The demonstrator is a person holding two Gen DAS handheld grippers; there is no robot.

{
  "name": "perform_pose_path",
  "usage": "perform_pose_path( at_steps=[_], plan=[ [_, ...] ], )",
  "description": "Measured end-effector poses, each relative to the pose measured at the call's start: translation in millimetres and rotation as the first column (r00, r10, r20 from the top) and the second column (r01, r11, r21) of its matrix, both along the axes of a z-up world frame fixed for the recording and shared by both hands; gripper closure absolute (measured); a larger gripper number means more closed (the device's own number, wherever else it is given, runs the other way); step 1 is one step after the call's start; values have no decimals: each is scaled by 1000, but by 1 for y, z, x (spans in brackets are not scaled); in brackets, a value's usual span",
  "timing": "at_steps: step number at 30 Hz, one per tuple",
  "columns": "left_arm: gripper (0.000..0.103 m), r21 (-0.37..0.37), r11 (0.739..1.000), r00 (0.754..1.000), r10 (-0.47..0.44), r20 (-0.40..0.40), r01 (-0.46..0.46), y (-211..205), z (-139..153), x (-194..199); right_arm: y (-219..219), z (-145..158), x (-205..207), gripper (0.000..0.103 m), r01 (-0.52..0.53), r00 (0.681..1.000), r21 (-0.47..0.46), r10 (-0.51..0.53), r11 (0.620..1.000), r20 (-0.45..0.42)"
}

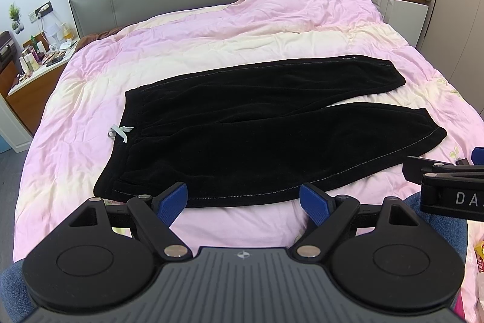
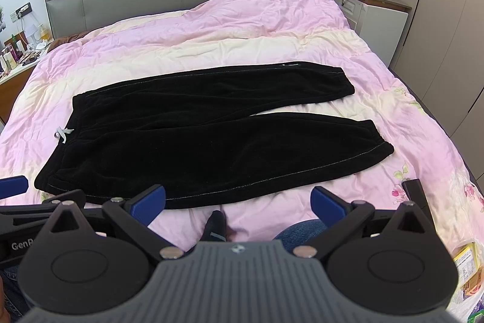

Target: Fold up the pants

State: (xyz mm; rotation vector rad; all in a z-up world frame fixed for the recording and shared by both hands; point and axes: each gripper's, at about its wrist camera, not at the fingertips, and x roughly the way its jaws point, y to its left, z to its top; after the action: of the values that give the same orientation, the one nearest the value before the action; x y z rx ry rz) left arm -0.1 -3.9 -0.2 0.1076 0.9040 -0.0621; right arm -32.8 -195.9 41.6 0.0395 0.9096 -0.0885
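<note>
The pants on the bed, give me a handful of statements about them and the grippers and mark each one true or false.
1. The black pants lie spread flat on the pink quilt, not yet folded. True.
2. The waistband is on the right side of both views. False: the waistband with its pale drawstring is on the left, and the leg cuffs are on the right.
3. The left hand-held gripper is open and holds nothing. True.
4. The right hand-held gripper is shut on a leg cuff. False: it is open, near the pants' front edge, gripping nothing.
5. The two legs lie stacked one on the other. False: they lie side by side, with quilt showing between them near the cuffs.
</note>
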Motion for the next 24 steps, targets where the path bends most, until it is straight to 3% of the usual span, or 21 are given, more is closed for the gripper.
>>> perform_pose_path(
  at_steps=[24],
  plan=[
    [5, 1, 1000, 1000, -8, 8, 8, -3, 2, 1, -2, -2, 1, 5, -1, 1000, 3, 1, 1000, 2]
  ],
)
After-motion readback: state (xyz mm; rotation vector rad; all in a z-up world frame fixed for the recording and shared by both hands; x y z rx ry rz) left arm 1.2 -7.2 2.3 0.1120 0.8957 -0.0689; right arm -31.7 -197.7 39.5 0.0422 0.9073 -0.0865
